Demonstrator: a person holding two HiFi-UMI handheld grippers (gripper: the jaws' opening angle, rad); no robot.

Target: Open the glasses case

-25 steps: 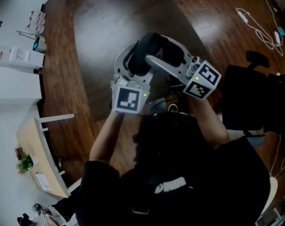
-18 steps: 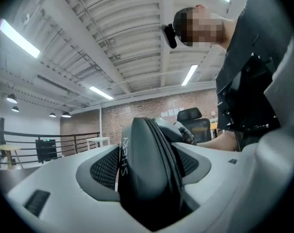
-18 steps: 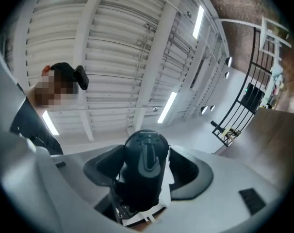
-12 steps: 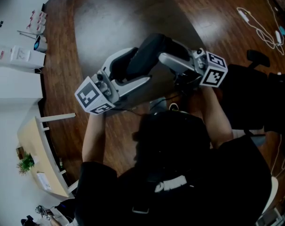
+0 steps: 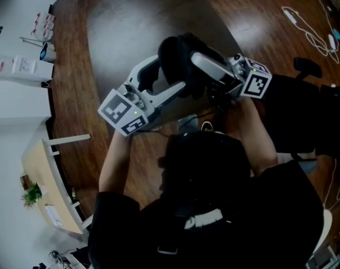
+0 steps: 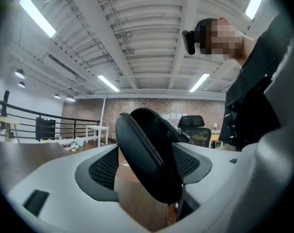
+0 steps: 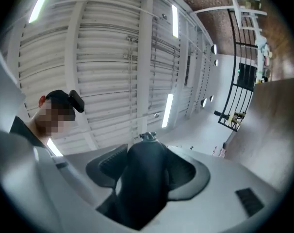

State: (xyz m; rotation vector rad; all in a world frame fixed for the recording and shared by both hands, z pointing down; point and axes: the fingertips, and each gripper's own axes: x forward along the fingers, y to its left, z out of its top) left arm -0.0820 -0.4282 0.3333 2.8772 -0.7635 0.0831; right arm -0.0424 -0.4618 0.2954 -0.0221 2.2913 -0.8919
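I hold a black zippered glasses case [image 5: 178, 58] in the air in front of me, between both grippers. My left gripper [image 5: 157, 76] comes in from the lower left. In the left gripper view the case [image 6: 147, 154] leans slantwise between the jaws, with brown surface showing between it and one pad [image 6: 101, 169]. These jaws have just been opening. My right gripper [image 5: 191, 66] reaches in from the right and has just been closing. In the right gripper view the case [image 7: 142, 178] fills the space between both pads, its zipper pull [image 7: 147, 136] at the top.
Dark wooden floor [image 5: 131, 21] lies below. A black office chair [image 5: 304, 111] stands at the right, with a white cable [image 5: 307, 35] on the floor beyond it. White boxes [image 5: 21, 66] and a light wooden table [image 5: 44, 184] with a small plant are at the left.
Both grippers have rolled. The left gripper's marker cube swung out to the lower left and its jaws widened round the case. The case has tipped and stands higher between the grippers.
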